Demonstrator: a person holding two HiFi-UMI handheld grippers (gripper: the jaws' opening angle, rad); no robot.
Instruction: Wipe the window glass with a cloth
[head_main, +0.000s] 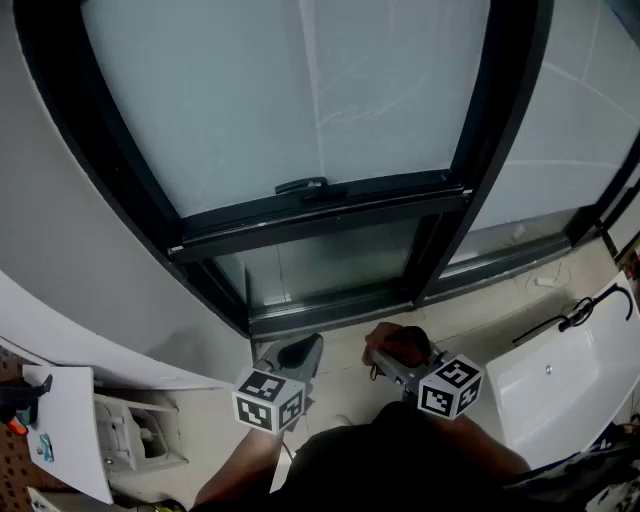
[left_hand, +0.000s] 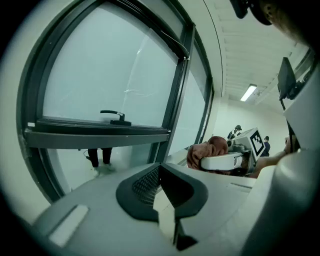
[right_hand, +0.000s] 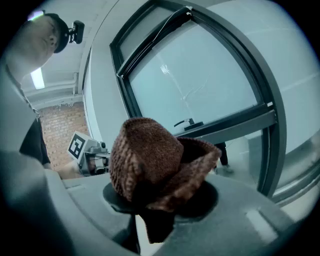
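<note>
- The window glass (head_main: 250, 100), a frosted pane set in a dark frame (head_main: 320, 215), is seen filling the upper part of the head view. No cloth is yet laid on it, so the wiping is judged not begun and the step in hand is the approach.
- The right gripper (right_hand: 160, 200) is held low, below the frame's bottom edge and well apart from the pane. Its jaws are clamped on a brown cloth (right_hand: 155, 165).
- The left gripper (left_hand: 165, 200) is held just beside it, to its left. Its jaws are drawn together and nothing is seen between them.
- The cloth is bunched into a wad at the right jaw tips and is pointed forward and up toward the window. Its long axis is laid crosswise to the jaws, and a folded flap is turned out to the right in the right gripper view.
- A black handle (head_main: 302, 186) is mounted at the middle of the sash's lower edge.
- For the next move, the right gripper is likely to need raising past the lower edge. The wad's broad face would then be pressed flat to the glass, clear of the handle.
</note>
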